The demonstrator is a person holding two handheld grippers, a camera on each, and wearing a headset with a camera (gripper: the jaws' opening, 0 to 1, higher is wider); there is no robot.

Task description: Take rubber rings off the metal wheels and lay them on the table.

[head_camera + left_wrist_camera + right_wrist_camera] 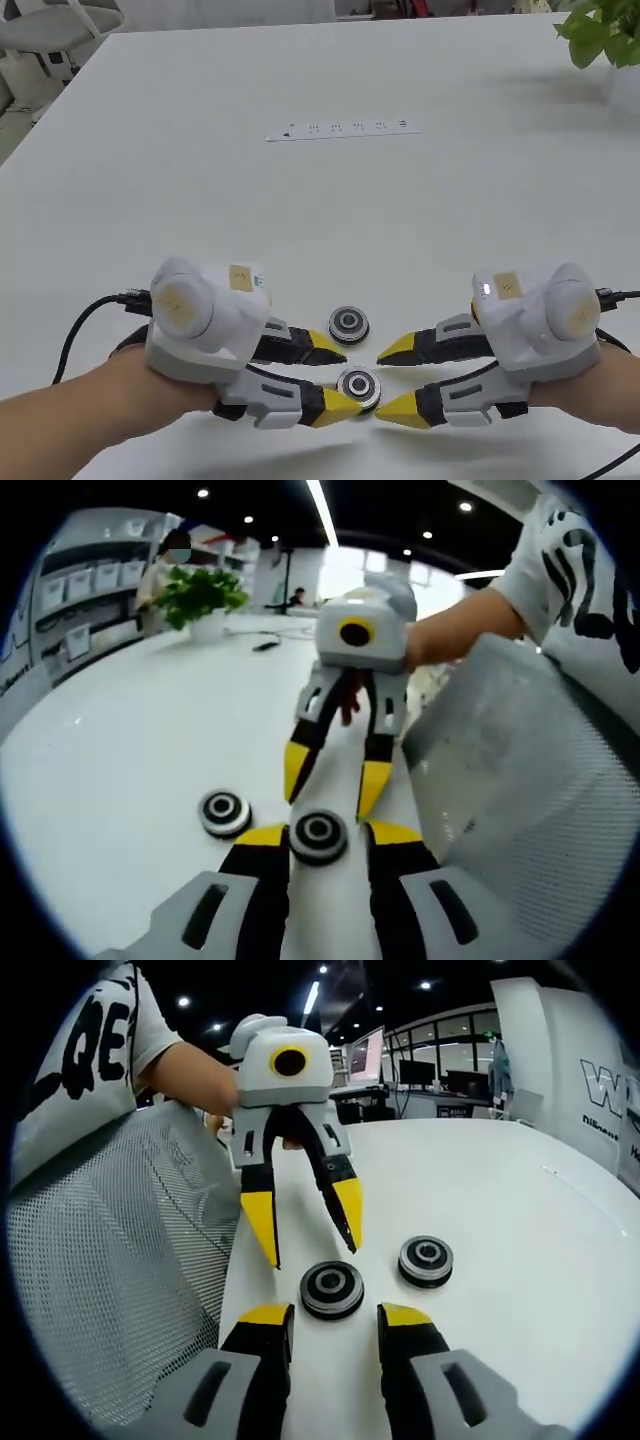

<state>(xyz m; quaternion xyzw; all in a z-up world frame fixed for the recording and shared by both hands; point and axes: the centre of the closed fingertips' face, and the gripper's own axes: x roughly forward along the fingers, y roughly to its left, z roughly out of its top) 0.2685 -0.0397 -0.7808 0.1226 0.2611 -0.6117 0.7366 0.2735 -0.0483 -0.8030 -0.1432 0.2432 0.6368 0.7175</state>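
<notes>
1. Left gripper (352, 378) at the near edge of the tabletop (200, 180), jaws spread, yellow tips either side of the near wheel (358, 385); contact with it impossible to tell.
2. Right gripper (377, 387) facing it from the right, jaws likewise spread, holding nothing, tips close to the left gripper's tips at the same wheel.
3. In the left gripper view, near wheel (319, 835) between the left gripper (328, 833) tips, right gripper (328, 802) just beyond.
4. In the right gripper view, near wheel (332, 1290) just ahead of the right gripper (335, 1314) tips, dark rubber ring (306, 1292) around its metal hub.
5. Far wheel (349, 323) flat on the tabletop just beyond the near one, ringed the same, apart from both grippers.
6. Farther off, white power strip (345, 129) mid-tabletop; green plant (600, 35) at the far right corner.
</notes>
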